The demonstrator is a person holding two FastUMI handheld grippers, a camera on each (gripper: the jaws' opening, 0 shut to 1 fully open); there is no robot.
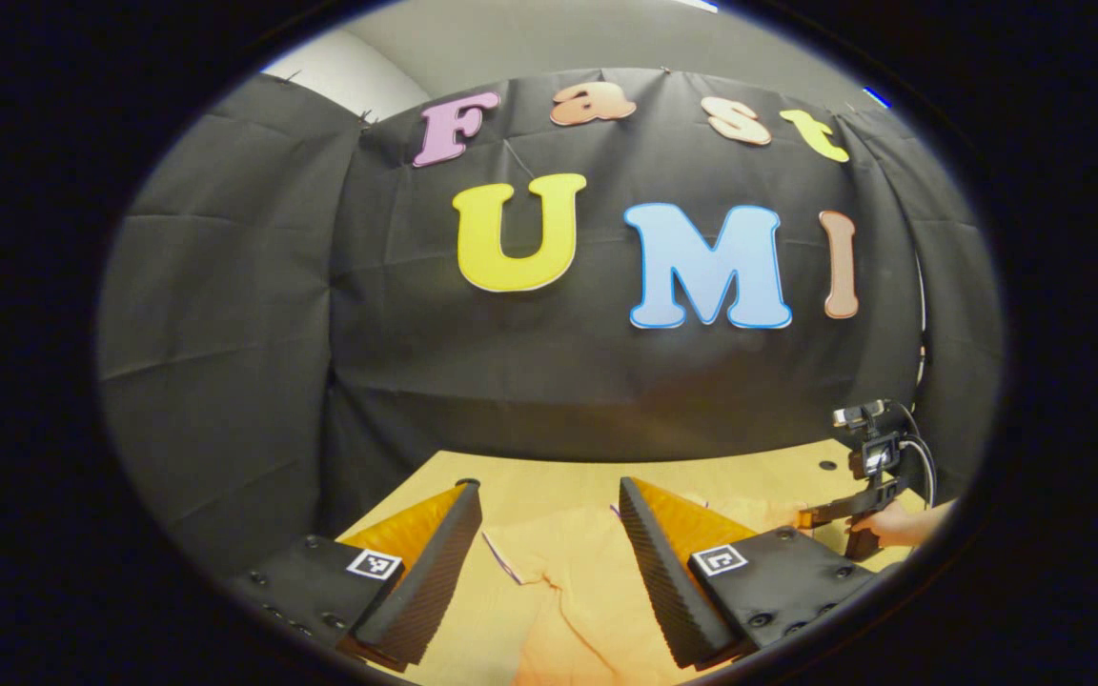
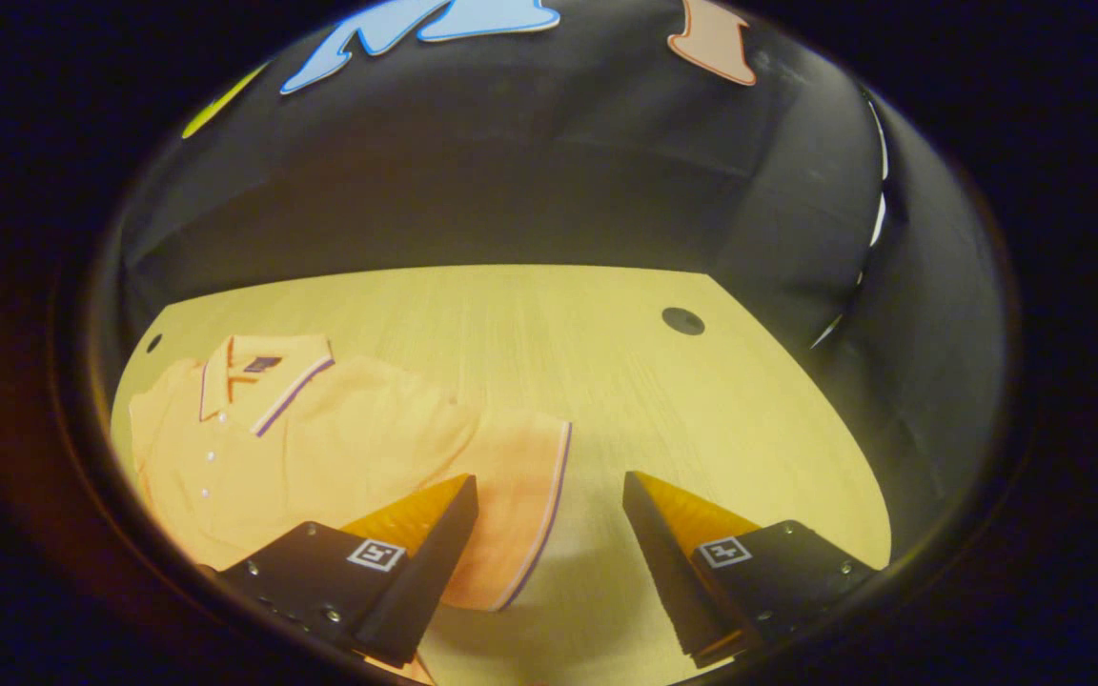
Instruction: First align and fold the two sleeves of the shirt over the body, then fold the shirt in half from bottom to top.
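we see the orange polo shirt [image 2: 320, 448] lying flat on the pale wooden table [image 2: 606, 362], front side up, its collar [image 2: 258, 376] trimmed with a dark stripe and a row of small buttons running down the placket. in the right gripper view one short sleeve [image 2: 520, 495] stretches out sideways from the body toward the middle of the table, its striped cuff edge just ahead of the gap between our fingers. the sleeve is not yet folded over the body.

in the left gripper view we see part of the shirt [image 1: 568, 581] beneath and ahead of us, with a striped edge of it lying between the fingers.

our right gripper [image 2: 549, 495] hovers above the sleeve with its fingers spread wide, holding nothing; its left finger overlaps the sleeve in the picture, though we cannot tell whether it touches the cloth. our left gripper [image 1: 549, 500] is likewise spread apart over the shirt, gripping nothing.

farther off at the right of the left gripper view, we see the other gripper [image 1: 830, 514] low over the table, held by a hand [image 1: 897, 526], with a small camera mounted on top and a cable trailing from it.

a round dark hole [image 2: 682, 321] sits in the tabletop near the far right corner, well apart from the shirt.
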